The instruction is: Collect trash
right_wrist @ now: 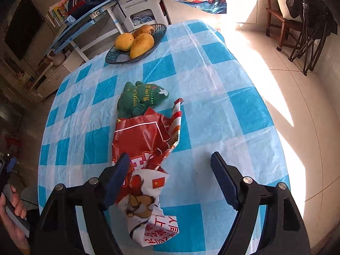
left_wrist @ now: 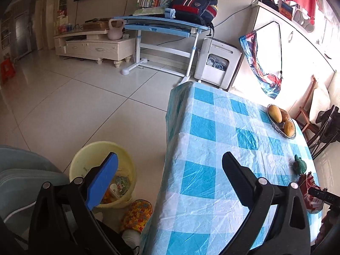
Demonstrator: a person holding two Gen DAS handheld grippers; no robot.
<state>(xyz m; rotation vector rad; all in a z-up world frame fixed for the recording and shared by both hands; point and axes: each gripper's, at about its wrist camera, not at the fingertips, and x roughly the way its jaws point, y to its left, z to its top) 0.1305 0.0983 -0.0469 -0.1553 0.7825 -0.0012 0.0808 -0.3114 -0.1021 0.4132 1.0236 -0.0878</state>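
Note:
A crumpled red and white snack wrapper (right_wrist: 146, 148) lies on the blue-checked table (right_wrist: 212, 110); it also shows in the left wrist view (left_wrist: 309, 193). My right gripper (right_wrist: 170, 165) is open just above it, the left finger (right_wrist: 118, 176) touching the wrapper's edge. A green knitted toy (right_wrist: 142, 99) lies just beyond the wrapper. My left gripper (left_wrist: 170, 165) is open and empty over the table's left edge. A yellow bin (left_wrist: 102, 170) with trash inside stands on the floor beside the table.
A dark bowl of mangoes (right_wrist: 136, 42) sits at the table's far side. A blue desk (left_wrist: 161, 25) and a white appliance (left_wrist: 216, 63) stand beyond the table. A wooden chair (right_wrist: 284, 14) is at the right. A colourful slipper (left_wrist: 137, 214) lies by the bin.

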